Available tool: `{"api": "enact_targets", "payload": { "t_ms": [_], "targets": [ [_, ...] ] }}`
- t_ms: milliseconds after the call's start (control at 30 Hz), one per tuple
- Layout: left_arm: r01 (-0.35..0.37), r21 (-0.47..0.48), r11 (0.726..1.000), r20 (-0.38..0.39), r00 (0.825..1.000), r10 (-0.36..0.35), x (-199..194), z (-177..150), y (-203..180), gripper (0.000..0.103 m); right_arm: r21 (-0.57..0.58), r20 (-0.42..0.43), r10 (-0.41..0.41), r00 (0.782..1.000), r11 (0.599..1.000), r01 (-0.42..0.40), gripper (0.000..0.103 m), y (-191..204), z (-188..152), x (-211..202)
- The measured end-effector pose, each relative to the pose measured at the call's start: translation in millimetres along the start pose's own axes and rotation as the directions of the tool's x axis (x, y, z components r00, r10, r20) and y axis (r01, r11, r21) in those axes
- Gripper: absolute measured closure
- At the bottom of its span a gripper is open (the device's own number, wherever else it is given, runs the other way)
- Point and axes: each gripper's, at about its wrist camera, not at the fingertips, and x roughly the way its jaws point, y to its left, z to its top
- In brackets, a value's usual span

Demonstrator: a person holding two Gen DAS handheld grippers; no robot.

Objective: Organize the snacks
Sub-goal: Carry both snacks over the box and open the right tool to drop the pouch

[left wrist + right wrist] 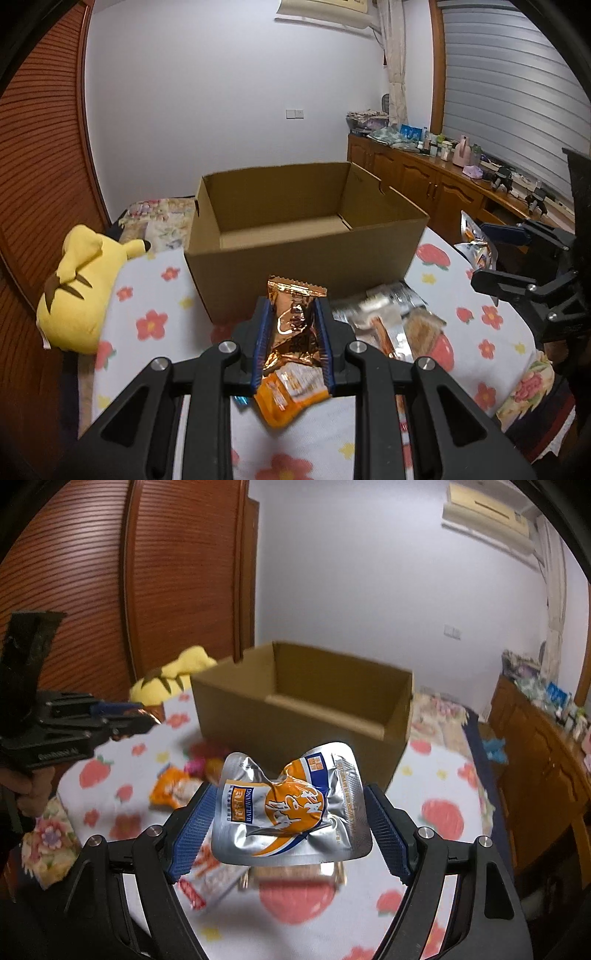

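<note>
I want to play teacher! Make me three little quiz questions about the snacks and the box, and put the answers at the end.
1. True or false: the cardboard box already has snacks inside.
2. Which gripper holds the silver and orange pouch? A) left B) right
3. Fill in: the left gripper pinches a shiny ______-coloured packet.

Key
1. False: the part of the box floor that shows is bare.
2. B: the right gripper carries it in front of the box, while more snacks lie on the flowered cloth.
3. Copper.
</note>
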Motion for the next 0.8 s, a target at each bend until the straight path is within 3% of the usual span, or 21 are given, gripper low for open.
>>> {"api": "enact_targets", "payload": {
  "t_ms": [467,800],
  "targets": [
    [-0.008,0.019,1.000,-0.001,1.000,0.008,48,58,15,0.080,0.001,0.021,0.005,1.000,1.000,-0.005,0.020,-30,53,46],
    [-0.012,0.035,0.999,-0.036,0.999,0.013,90,82,22,0.080,0.040,-0.053,0.006,0.999,0.999,-0.004,0.020,-57,71,103]
  ]
}}
